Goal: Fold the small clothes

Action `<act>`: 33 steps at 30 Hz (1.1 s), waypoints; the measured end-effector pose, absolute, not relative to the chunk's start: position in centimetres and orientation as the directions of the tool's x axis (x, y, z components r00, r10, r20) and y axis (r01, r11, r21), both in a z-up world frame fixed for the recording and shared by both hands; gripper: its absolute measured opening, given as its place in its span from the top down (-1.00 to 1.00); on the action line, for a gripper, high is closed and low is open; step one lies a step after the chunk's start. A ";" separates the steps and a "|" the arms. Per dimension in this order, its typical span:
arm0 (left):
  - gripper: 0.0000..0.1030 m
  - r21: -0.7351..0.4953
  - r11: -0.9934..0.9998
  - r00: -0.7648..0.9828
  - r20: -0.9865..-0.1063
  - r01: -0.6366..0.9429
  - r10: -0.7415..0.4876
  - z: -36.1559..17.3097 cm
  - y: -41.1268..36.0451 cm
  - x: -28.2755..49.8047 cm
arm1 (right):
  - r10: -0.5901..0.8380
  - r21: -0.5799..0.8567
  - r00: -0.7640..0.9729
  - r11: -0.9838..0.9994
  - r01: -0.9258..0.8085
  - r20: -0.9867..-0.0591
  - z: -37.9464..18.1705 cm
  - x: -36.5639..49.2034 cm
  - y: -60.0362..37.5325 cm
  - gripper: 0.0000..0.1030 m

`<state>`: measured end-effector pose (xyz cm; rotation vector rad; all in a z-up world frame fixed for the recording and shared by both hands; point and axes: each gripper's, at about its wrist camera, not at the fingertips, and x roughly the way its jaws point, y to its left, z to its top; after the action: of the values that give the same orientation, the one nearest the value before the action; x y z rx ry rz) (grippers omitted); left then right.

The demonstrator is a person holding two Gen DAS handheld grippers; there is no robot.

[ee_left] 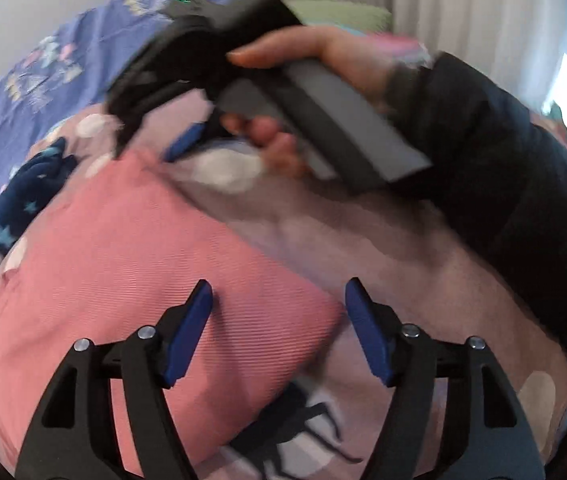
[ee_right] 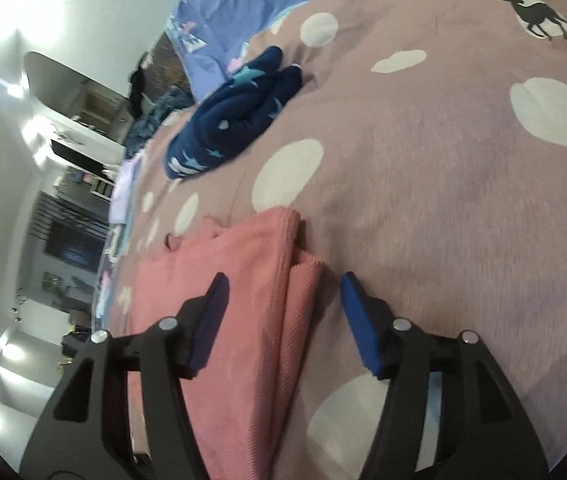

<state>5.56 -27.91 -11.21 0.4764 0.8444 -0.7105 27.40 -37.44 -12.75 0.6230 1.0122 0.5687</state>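
A pink ribbed garment (ee_left: 123,264) lies folded flat on the mauve dotted bedspread (ee_left: 403,272). My left gripper (ee_left: 279,300) is open just above its right edge, holding nothing. In the left wrist view the right gripper (ee_left: 143,140) hangs blurred over the garment's far corner, held by a hand in a dark sleeve. In the right wrist view the right gripper (ee_right: 283,288) is open over the pink garment (ee_right: 235,300), its folded edge between the fingers. A navy star-print garment (ee_right: 235,116) lies crumpled farther back; it also shows in the left wrist view (ee_left: 11,204).
A blue patterned sheet (ee_left: 83,52) covers the far side of the bed, also in the right wrist view (ee_right: 235,4). A green pillow (ee_left: 343,16) and white curtains are behind. The bed edge and room furniture (ee_right: 75,160) lie to the left in the right wrist view.
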 end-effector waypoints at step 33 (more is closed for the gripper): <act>0.89 0.045 0.606 0.399 -0.791 0.794 -0.464 -11.9 -26.3 6.0 | 0.714 0.697 0.440 0.677 -0.237 -0.545 -11.7 26.4 -37.0 -0.22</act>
<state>5.99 -26.31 -11.88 0.4572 0.8263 -0.8317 26.38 -36.98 -11.72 0.5823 0.9401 0.6335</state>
